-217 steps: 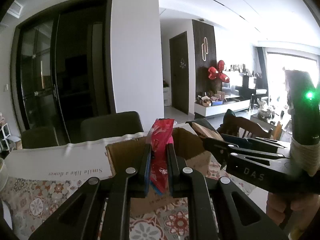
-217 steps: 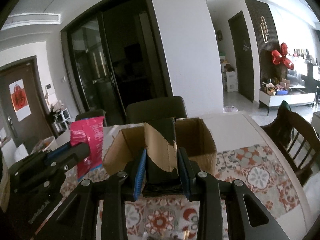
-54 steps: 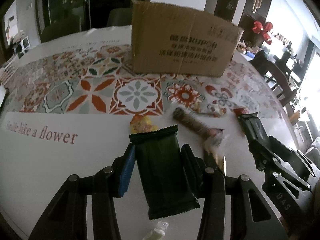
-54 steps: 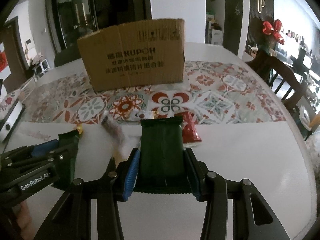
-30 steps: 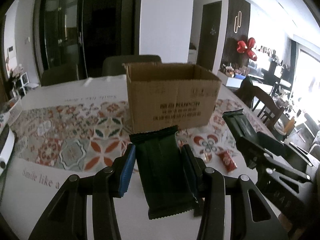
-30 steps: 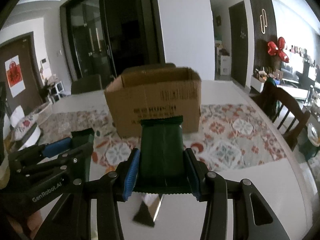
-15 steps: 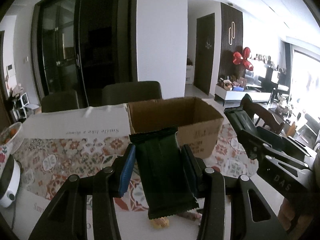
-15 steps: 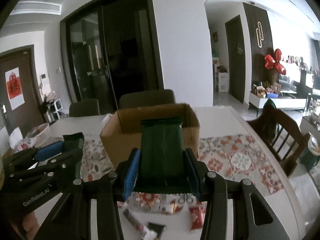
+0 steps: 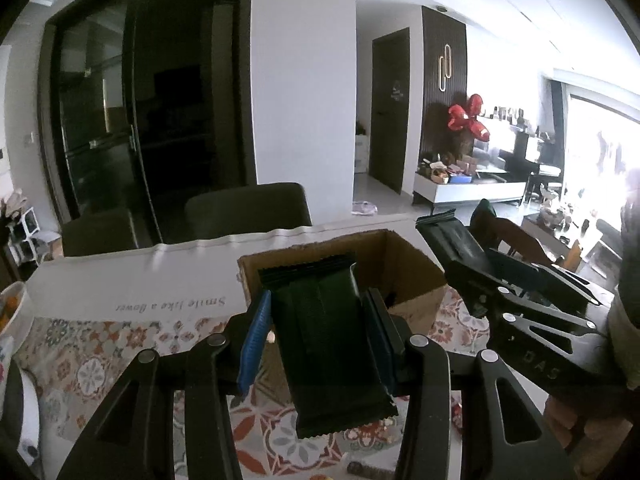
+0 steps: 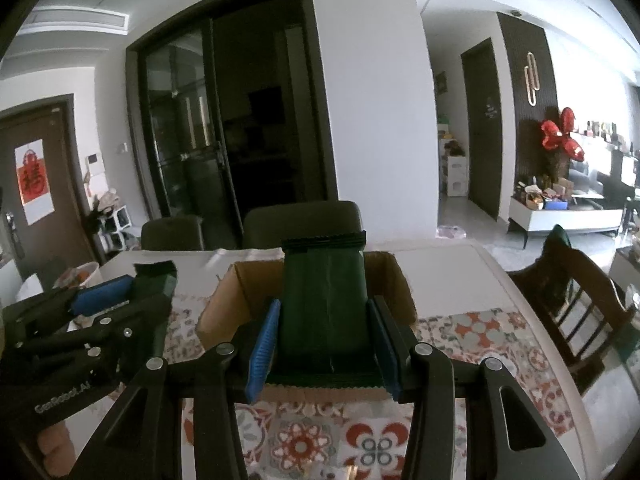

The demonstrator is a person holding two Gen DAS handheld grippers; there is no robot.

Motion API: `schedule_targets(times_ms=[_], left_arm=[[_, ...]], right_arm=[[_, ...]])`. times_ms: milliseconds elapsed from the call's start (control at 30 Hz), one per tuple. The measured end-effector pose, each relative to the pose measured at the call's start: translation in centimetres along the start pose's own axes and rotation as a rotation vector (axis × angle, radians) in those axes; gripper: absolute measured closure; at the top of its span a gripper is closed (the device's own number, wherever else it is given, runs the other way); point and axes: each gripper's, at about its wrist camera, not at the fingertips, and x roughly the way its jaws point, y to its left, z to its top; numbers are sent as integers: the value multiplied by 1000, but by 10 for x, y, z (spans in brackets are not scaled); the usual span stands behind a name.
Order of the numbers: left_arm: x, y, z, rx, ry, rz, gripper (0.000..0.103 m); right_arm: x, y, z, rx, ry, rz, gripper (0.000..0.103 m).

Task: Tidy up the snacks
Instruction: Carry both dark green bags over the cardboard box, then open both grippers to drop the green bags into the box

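My left gripper [image 9: 318, 312] is shut on a dark green snack packet [image 9: 328, 340] and holds it in the air in front of the open cardboard box [image 9: 404, 272]. My right gripper [image 10: 324, 320] is shut on a second dark green snack packet [image 10: 324, 308], raised before the same box [image 10: 236, 296]. Each gripper shows in the other's view: the right one [image 9: 452, 256] to the right with its packet [image 9: 452, 240], the left one [image 10: 132, 284] at the left. The box's inside is mostly hidden.
The box stands on a patterned table runner [image 10: 472, 340] on a white table [image 9: 132, 280]. A few small snacks [image 9: 368, 468] lie at the near edge. Dark chairs [image 10: 300, 224] stand behind the table, a wooden chair [image 10: 576, 304] at the right. A bowl [image 9: 10, 312] sits far left.
Both grippers have lifted their green packets off the table and moved up toward the box; its open top now shows.
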Motion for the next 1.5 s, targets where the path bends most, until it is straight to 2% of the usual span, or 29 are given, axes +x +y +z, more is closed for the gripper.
schedule_targets(times_ms=[233, 433, 533, 733, 867, 933, 967, 1000, 1033, 1067, 1133, 1300, 1500], left_arm=[[28, 7, 20, 8, 5, -12, 57], [59, 12, 30, 29, 15, -11, 57], [77, 16, 34, 18, 37, -31, 57], [110, 14, 36, 59, 110, -83, 57], [130, 14, 36, 52, 156, -92, 57], [136, 14, 36, 48, 172, -91, 55], [138, 14, 36, 48, 176, -90, 48], [139, 14, 35, 44, 175, -85, 41], [139, 14, 34, 42, 173, -77, 40], [138, 14, 33, 44, 168, -68, 40], [135, 14, 32, 54, 161, -57, 38], [115, 11, 23, 71, 132, -33, 33], [83, 9, 11, 49, 109, -43, 32]], right_arm=[[26, -2, 18, -7, 17, 3, 57], [59, -6, 25, -12, 68, 16, 57], [73, -9, 25, -13, 89, 13, 57], [99, -16, 24, -7, 145, 22, 57], [114, -23, 22, -2, 176, 7, 57], [118, -27, 19, 0, 185, 0, 57], [120, -29, 19, 3, 189, -3, 57], [122, -31, 18, 5, 192, -8, 56], [123, -32, 17, 5, 197, -11, 54], [124, -33, 17, 8, 201, -15, 47], [123, -34, 17, 15, 199, -24, 39], [109, -36, 16, 10, 169, -56, 39], [80, -35, 10, 5, 126, -73, 39]])
